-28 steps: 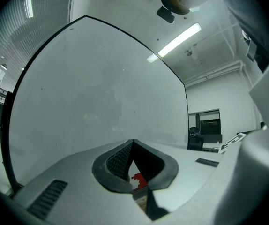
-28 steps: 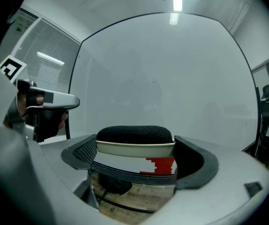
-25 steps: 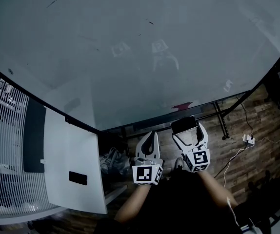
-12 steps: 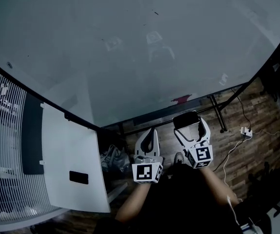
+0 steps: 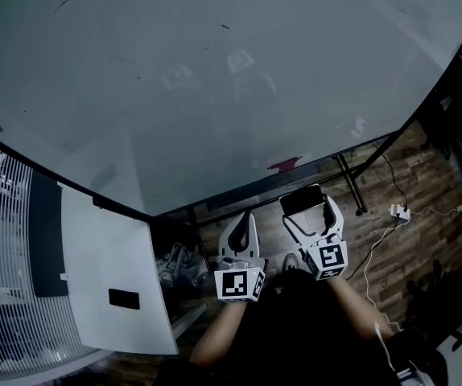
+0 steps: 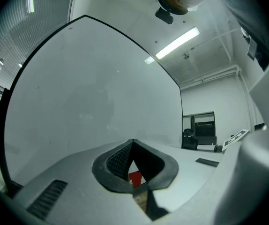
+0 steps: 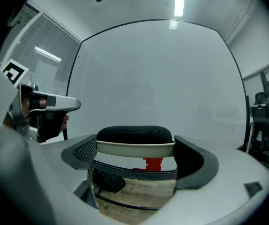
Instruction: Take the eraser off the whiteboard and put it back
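Whiteboard [image 5: 215, 79] stands over wood floor [image 5: 396, 244], eraser [image 7: 134, 134] in right gripper [image 5: 307, 207].

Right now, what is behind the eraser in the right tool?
The whiteboard, with a red mark peeking out below. The eraser hides the board right behind it.

Office — whiteboard [image 5: 215, 79], swivel chair [image 7: 260, 108], strip lights [image 6: 177, 42]

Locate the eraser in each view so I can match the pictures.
Head view: eraser lower centre-right, in the right gripper.
Left gripper view: not in it.
Right gripper view: centre, clamped between the jaws.
Shared landmark: red patch at the whiteboard's bottom edge.
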A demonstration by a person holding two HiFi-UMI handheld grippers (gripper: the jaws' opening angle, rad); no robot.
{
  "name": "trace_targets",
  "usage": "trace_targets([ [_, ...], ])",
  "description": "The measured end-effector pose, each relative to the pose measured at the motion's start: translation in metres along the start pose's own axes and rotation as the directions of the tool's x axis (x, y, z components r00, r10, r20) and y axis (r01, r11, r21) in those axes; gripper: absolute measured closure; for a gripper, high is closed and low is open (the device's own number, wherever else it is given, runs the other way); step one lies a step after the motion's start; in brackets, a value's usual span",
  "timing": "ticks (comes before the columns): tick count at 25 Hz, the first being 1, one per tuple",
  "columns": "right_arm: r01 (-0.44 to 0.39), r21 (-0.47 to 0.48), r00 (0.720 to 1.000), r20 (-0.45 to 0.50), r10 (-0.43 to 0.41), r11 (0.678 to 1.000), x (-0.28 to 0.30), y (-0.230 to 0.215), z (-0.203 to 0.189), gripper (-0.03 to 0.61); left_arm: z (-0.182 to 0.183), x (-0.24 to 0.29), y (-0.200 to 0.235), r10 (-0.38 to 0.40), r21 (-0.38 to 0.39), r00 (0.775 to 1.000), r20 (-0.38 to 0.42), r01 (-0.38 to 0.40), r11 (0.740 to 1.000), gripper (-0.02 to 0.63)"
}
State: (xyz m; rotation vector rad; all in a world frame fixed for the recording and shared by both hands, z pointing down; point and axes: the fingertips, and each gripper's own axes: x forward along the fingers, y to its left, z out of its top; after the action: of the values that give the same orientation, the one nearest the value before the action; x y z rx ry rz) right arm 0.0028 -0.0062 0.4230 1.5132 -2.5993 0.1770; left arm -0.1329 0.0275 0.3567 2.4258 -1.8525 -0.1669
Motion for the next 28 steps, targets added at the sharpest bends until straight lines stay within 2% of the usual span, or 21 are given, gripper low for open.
trace_targets([
  [11,-0.013,0.028,1.0,0.004,0.012,1.0,-0.003,-0.04,-0.002,0.058,-0.007,0.037,-0.042,-0.02,0.022,1.0,-0.014,0.02,1.0,0.614],
  [28,-0.052,0.065,0.999,0.017,0.051,0.997,-0.003,-0.073,-0.012,0.058,-0.021,0.061,-0.073,0.006,0.023,0.999,-0.052,-0.005,1.0,0.612],
])
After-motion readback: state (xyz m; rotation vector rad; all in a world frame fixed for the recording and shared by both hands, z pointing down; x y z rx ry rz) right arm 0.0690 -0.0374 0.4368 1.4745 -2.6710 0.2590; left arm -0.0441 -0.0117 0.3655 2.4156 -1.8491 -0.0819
